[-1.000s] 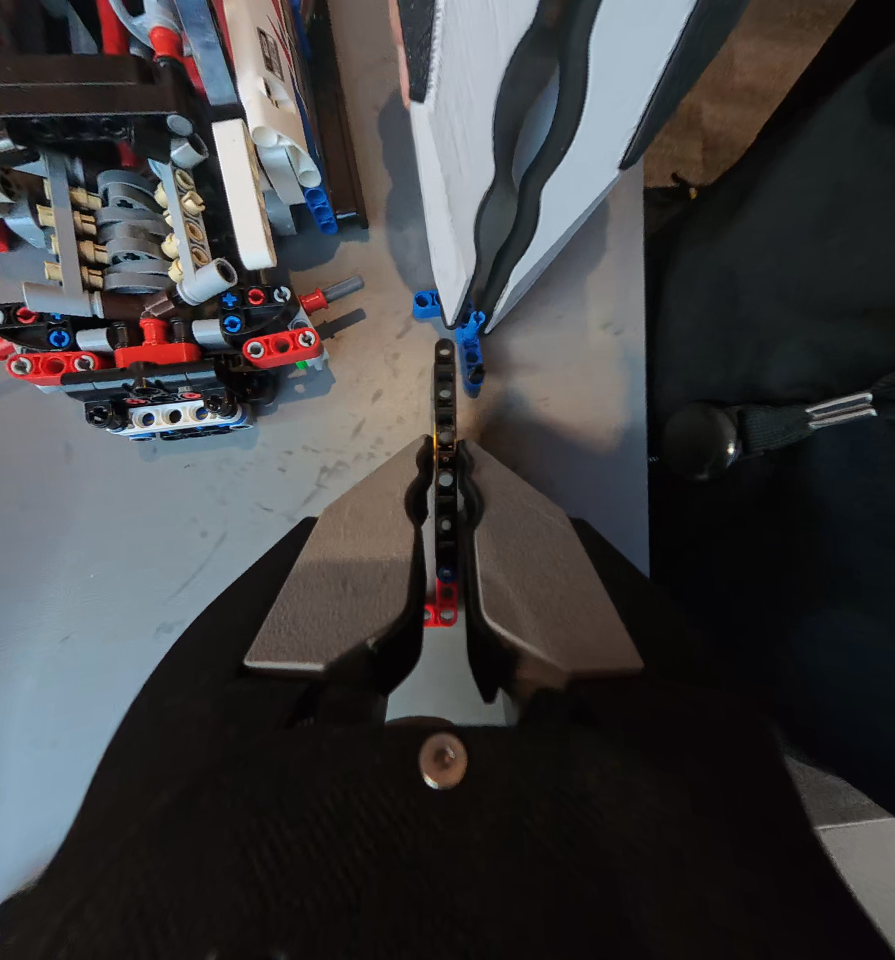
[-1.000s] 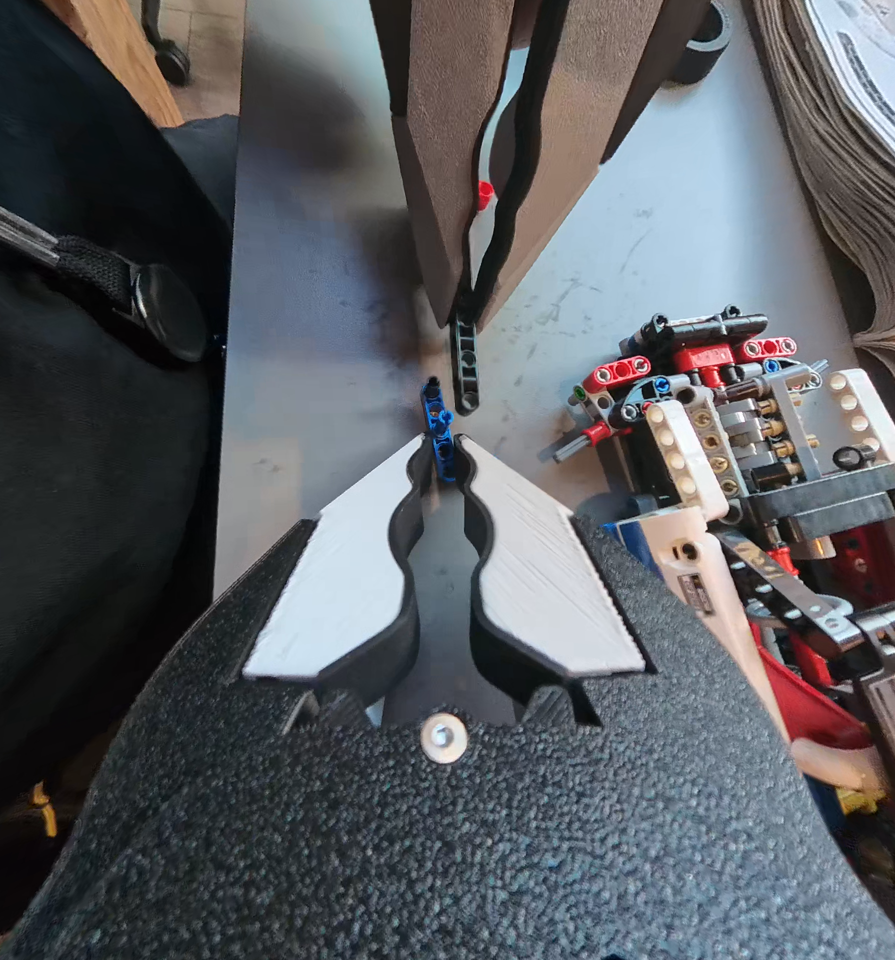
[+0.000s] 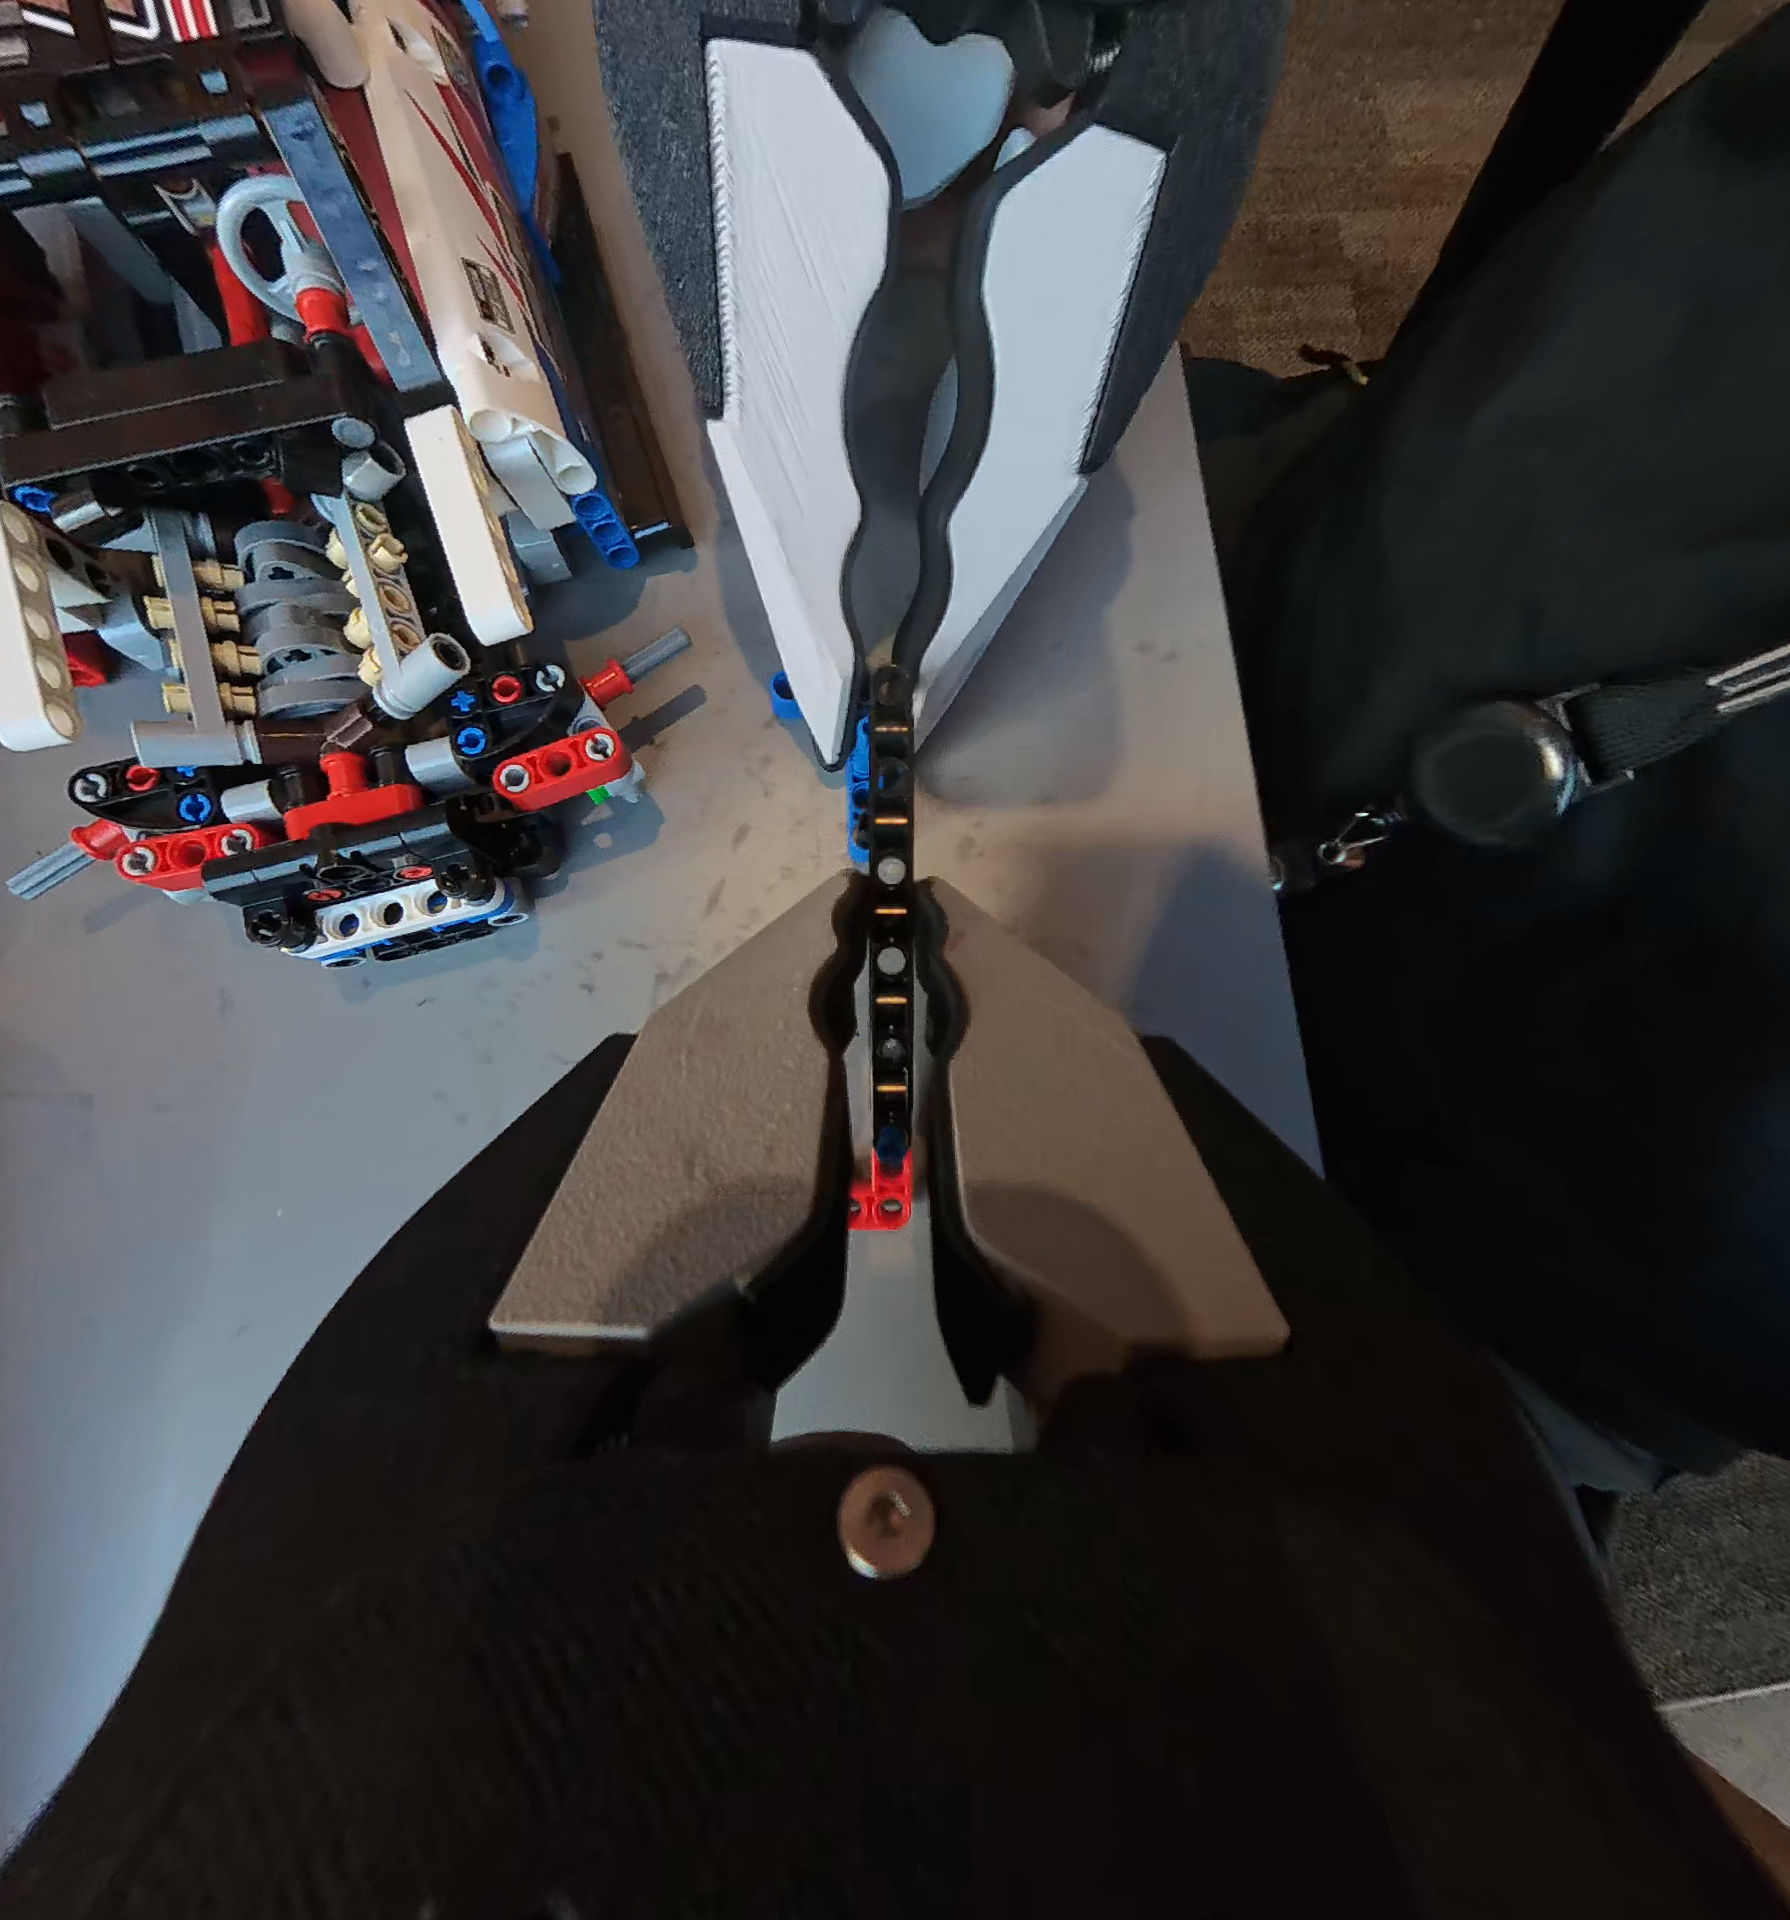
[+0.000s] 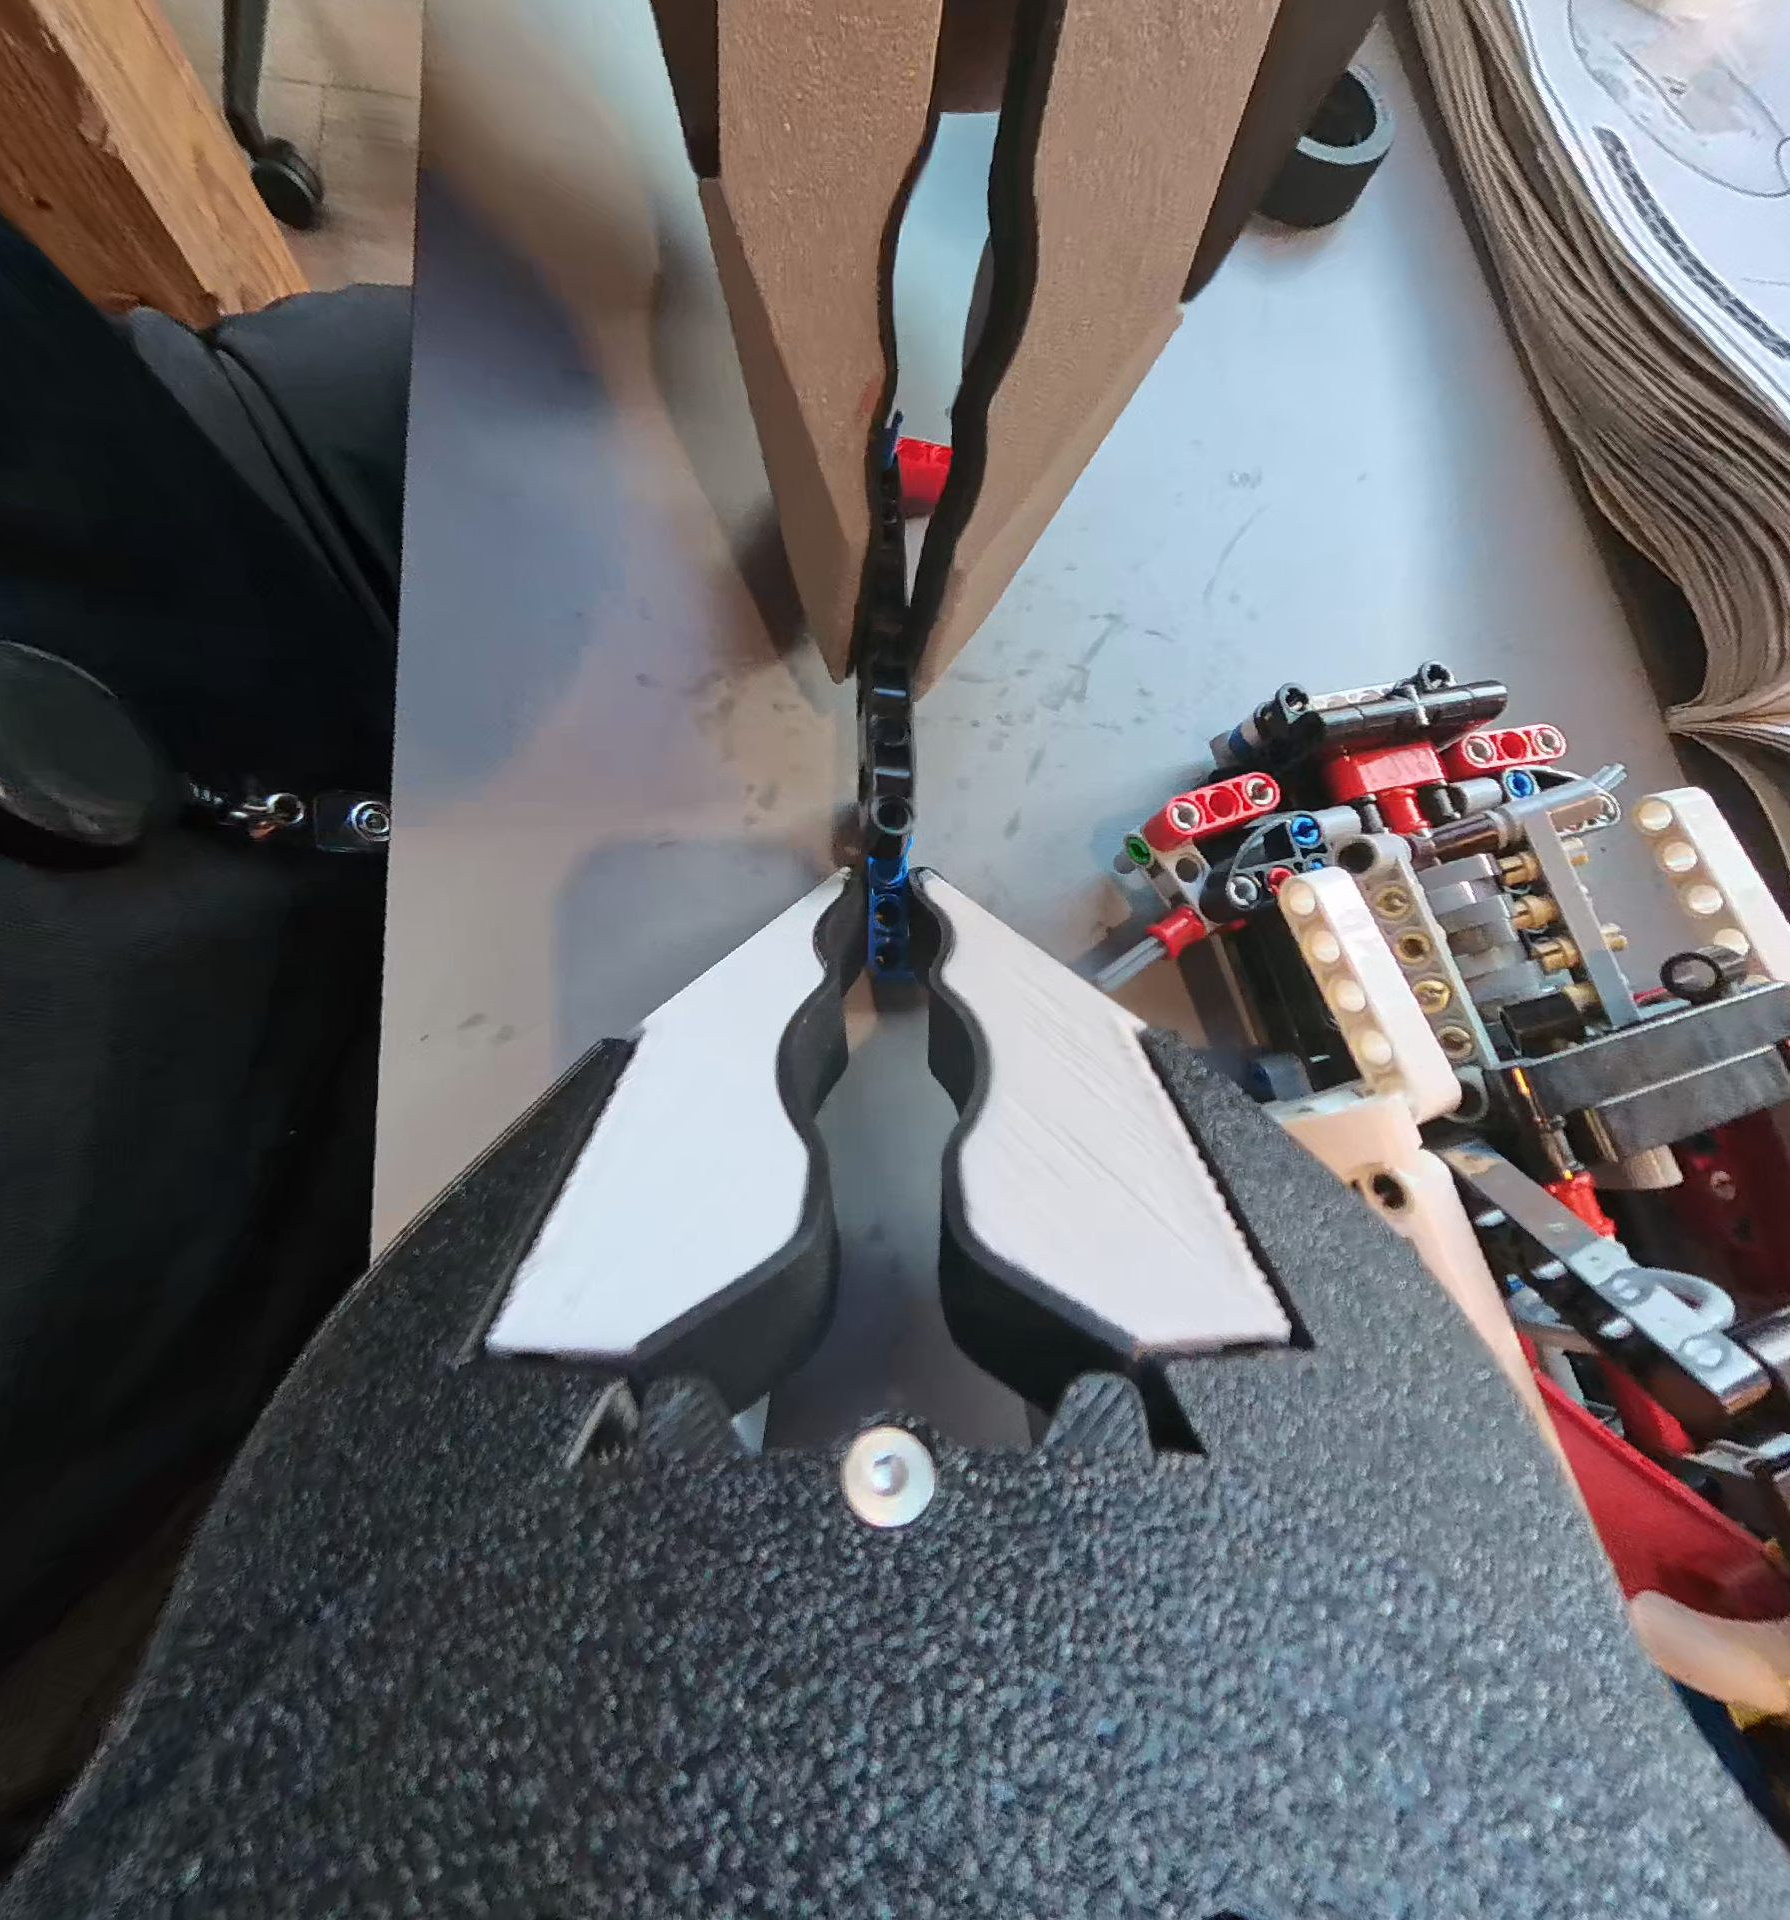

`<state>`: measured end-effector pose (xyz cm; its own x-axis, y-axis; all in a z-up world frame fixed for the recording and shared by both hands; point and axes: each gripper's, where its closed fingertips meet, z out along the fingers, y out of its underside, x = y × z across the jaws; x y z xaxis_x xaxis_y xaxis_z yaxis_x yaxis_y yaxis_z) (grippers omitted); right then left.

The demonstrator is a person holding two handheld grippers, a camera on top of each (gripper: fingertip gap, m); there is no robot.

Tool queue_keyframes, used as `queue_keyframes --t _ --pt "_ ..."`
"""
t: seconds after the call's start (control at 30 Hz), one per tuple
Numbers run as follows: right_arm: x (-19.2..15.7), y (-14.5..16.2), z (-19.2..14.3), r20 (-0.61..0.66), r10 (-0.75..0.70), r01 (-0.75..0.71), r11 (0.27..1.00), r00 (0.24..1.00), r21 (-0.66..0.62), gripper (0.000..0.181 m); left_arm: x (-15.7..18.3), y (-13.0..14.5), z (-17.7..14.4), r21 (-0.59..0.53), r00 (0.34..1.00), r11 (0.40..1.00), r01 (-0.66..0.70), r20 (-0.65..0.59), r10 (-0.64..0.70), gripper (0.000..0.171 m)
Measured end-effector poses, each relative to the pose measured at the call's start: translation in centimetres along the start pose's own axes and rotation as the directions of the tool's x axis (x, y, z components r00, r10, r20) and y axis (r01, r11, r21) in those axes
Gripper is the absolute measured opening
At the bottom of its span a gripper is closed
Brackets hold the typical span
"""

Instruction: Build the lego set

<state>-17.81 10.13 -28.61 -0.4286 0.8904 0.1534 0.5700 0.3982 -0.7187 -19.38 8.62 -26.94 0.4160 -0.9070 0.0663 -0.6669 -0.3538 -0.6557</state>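
Black perforated beam point(image 3: 891, 935) is sitting clamped between the closed fingers of the left gripper point(image 3: 889, 894), a red connector point(image 3: 880, 1200) at its rear end. The right gripper point(image 4: 886, 894) is pinching a small blue piece point(image 4: 886, 920) against the beam tip above the grey table point(image 3: 247, 1143). The half-built model point(image 3: 330, 675) is standing nearby.

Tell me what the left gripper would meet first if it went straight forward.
Probably the right gripper, which faces it closely. The black beam held by the left gripper already reaches the small blue piece there.

Left hand-held gripper point(image 3: 889, 883): grey fingers, black body, silver screw; right hand-held gripper point(image 4: 883, 878): white fingers.
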Motion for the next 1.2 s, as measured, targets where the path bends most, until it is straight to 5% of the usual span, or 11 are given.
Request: queue_keyframes --t 0.4,0.57,1.2 --pt "0.0 -1.9 -2.2 0.019 0.043 -0.045 0.993 0.999 0.105 0.02 0.0 0.2 0.4 -0.037 1.0 0.999 0.005 -0.009 -0.005 0.005" --pt "0.4 -1.9 -1.4 0.014 0.029 -0.03 0.996 0.999 0.083 0.008 -0.1 0.4 0.2 -0.045 1.0 0.999 0.013 0.001 -0.013 0.006" --pt "0.6 -1.8 -2.1 -0.02 0.067 -0.064 0.989 0.998 0.13 0.007 -0.5 -1.5 0.2 0.021 1.0 1.0 0.009 0.007 -0.009 0.005"
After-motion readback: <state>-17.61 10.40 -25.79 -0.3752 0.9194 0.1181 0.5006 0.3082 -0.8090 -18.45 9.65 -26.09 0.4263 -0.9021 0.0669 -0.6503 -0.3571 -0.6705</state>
